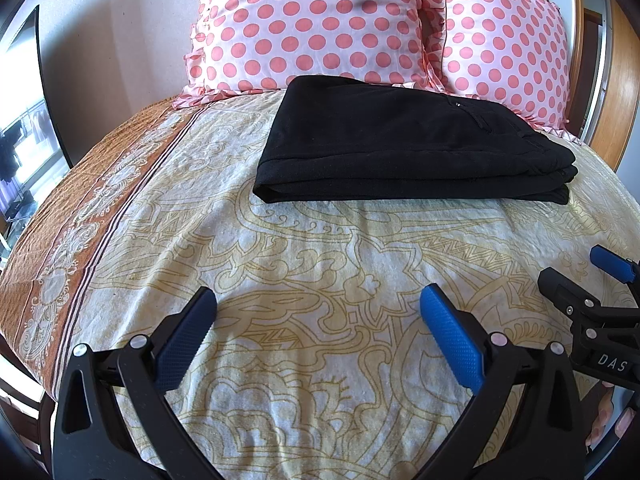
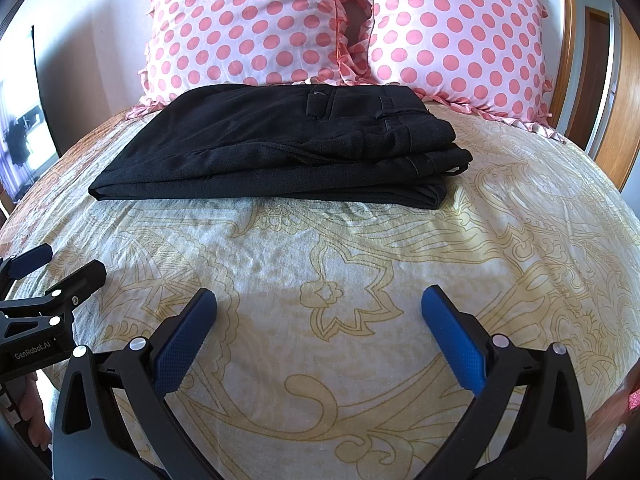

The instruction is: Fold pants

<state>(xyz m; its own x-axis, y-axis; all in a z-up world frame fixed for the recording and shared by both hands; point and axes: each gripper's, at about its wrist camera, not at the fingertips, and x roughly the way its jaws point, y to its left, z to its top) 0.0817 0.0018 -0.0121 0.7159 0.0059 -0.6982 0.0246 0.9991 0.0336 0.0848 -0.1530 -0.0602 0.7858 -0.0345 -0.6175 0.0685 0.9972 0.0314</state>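
The black pants (image 1: pixel 404 144) lie folded in a flat stack on the bed, just in front of the pillows; they also show in the right wrist view (image 2: pixel 272 148). My left gripper (image 1: pixel 318 300) is open and empty, hovering over the bedsheet well short of the pants. My right gripper (image 2: pixel 320 300) is open and empty too, equally short of the pants. The right gripper shows at the right edge of the left wrist view (image 1: pixel 580 276), and the left gripper at the left edge of the right wrist view (image 2: pixel 60 264).
The bed carries a cream sheet with yellow floral lines (image 1: pixel 320 272) and an orange border (image 1: pixel 80 240) on the left. Two pink polka-dot pillows (image 1: pixel 308 20) (image 2: pixel 460 36) lean at the head. A wooden headboard (image 2: pixel 616 92) stands at the right.
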